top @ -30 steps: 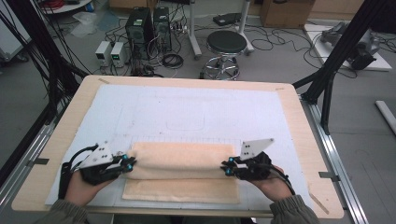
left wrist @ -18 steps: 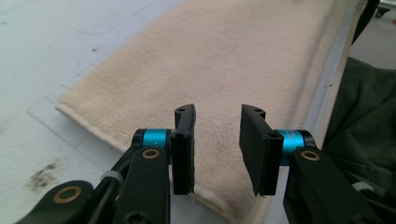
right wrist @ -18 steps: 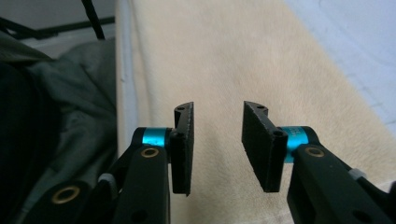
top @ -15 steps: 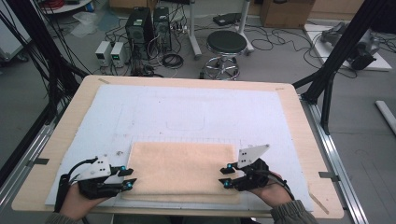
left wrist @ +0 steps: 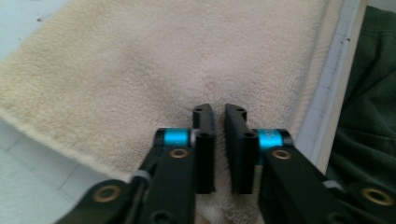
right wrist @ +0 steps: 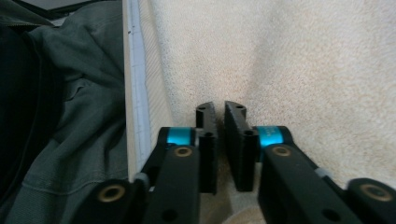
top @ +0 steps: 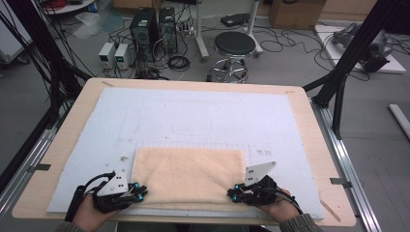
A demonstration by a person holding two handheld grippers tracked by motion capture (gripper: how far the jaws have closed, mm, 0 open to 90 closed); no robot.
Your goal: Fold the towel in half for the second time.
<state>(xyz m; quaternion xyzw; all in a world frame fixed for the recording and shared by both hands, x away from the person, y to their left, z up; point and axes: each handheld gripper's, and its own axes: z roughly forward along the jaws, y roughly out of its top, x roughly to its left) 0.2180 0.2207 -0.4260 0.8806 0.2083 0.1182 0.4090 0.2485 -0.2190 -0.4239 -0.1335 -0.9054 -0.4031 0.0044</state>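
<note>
Terry cloth bunches between both pairs of jaws. The left gripper [top: 140, 195] and right gripper [top: 233, 195] have just been closing, and each now pinches a near corner of the cream towel [top: 188, 175], probably to lift that edge for another fold. It lies folded, close to the table's near edge, on the pale blue mat [top: 193, 116] — beyond it, bare mat, then a stool [top: 234, 46] on the floor.

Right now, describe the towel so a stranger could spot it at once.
Start at the wooden table with its pale blue mat. Near the mat's front edge, between the left gripper and right gripper, lies the towel. It is the one cream, fluffy rectangle on the flat mat.
</note>
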